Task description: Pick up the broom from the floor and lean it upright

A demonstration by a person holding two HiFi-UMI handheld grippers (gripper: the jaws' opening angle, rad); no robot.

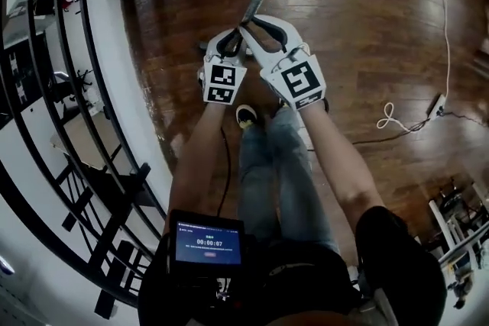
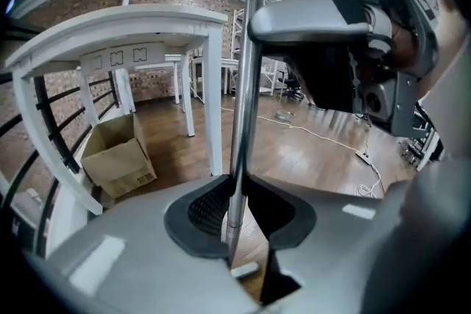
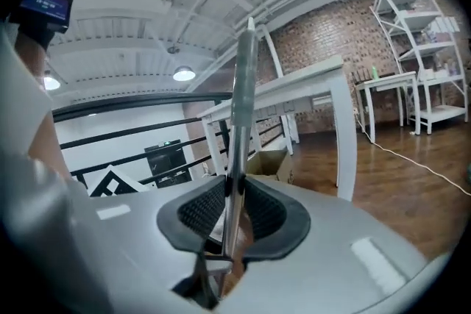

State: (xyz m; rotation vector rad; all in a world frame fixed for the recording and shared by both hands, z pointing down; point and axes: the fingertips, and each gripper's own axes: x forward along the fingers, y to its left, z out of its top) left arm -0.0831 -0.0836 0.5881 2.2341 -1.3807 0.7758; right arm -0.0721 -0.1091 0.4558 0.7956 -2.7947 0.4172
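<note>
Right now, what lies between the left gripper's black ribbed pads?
The left gripper is clamped on the thin silver metal broom handle. Nothing else sits in the gap, as the left gripper view shows.

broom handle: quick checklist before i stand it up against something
1. Left gripper clamped on broom handle: ok, pads press on it.
2. Right gripper clamped on the handle: ok, pads press on it.
3. Broom head lifted: cannot tell, out of every view.
4. Something to lean it on: probably ok, a white table stands ahead in the left gripper view.
5. Cable clear of the person's shoe: ok, it lies well off to the right.
</note>
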